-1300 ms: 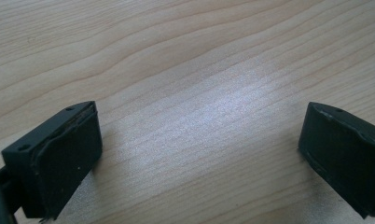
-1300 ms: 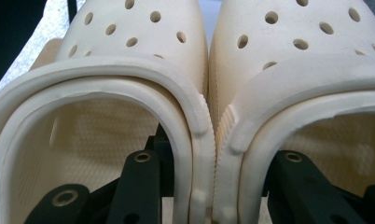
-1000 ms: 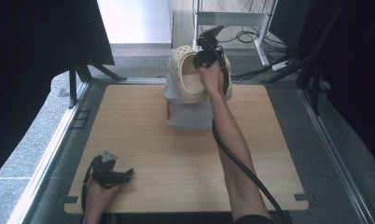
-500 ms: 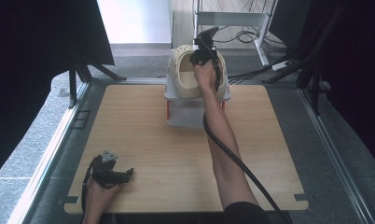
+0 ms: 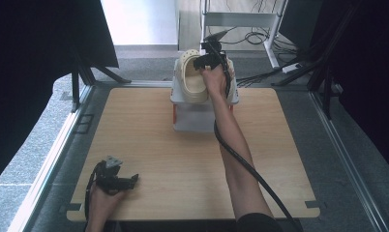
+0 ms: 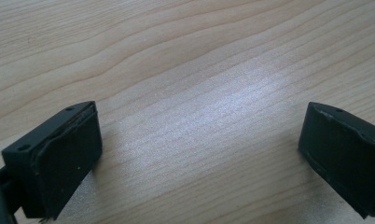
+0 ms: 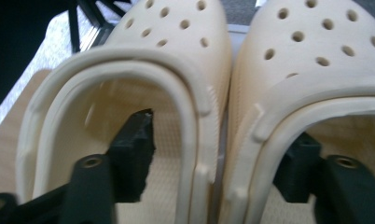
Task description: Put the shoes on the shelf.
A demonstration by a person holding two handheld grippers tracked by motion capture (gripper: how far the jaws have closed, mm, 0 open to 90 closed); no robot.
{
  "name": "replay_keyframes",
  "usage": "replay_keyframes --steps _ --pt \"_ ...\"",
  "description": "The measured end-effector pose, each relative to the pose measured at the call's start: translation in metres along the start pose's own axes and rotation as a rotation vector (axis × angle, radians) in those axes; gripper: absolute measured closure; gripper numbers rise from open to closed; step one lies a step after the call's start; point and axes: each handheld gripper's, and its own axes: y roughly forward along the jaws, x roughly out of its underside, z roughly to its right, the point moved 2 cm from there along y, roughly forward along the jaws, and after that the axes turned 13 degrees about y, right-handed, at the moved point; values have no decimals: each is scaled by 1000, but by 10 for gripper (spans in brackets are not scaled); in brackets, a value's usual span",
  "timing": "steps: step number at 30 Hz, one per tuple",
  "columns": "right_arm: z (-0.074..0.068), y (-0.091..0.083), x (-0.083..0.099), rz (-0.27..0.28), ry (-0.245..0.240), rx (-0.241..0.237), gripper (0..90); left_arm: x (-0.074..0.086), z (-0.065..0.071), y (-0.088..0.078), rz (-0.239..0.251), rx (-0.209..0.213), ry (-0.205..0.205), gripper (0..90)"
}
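Observation:
Two cream perforated clogs sit side by side on a white box (image 5: 197, 118) at the table's far edge. In the right gripper view the left clog (image 7: 176, 28) and the right clog (image 7: 316, 32) touch along their inner walls. My right gripper (image 5: 209, 60) (image 7: 221, 140) straddles those walls with one jaw inside each clog. Its jaws have just been opening, and the left fingertip (image 7: 139, 135) stands clear of the wall. In the high view one clog (image 5: 192, 79) shows beside the hand. My left gripper (image 5: 132, 181) (image 6: 199, 154) rests open on the bare wood at the front left.
The wooden table (image 5: 149, 140) lies between the two hands. A black cable (image 5: 241, 159) trails along the right forearm. Metal frame rails run down both sides, and a white rack (image 5: 241, 19) with cables stands behind the box.
My right hand has shifted a little left and down over the white box with the clogs. The left gripper has stayed where it was.

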Motion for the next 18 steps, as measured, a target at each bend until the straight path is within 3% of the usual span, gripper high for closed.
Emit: replay_keyframes --steps 3,11,18 --pt "-1 -2 2 -16 -43 -8 276 0 0 0 0 0 -1 0" --pt "-1 -30 13 -4 -161 -51 159 0 0 0 0 0 -1 0" --pt "-4 -52 25 -7 -248 -108 128 0 0 0 2 -4 -4 0"
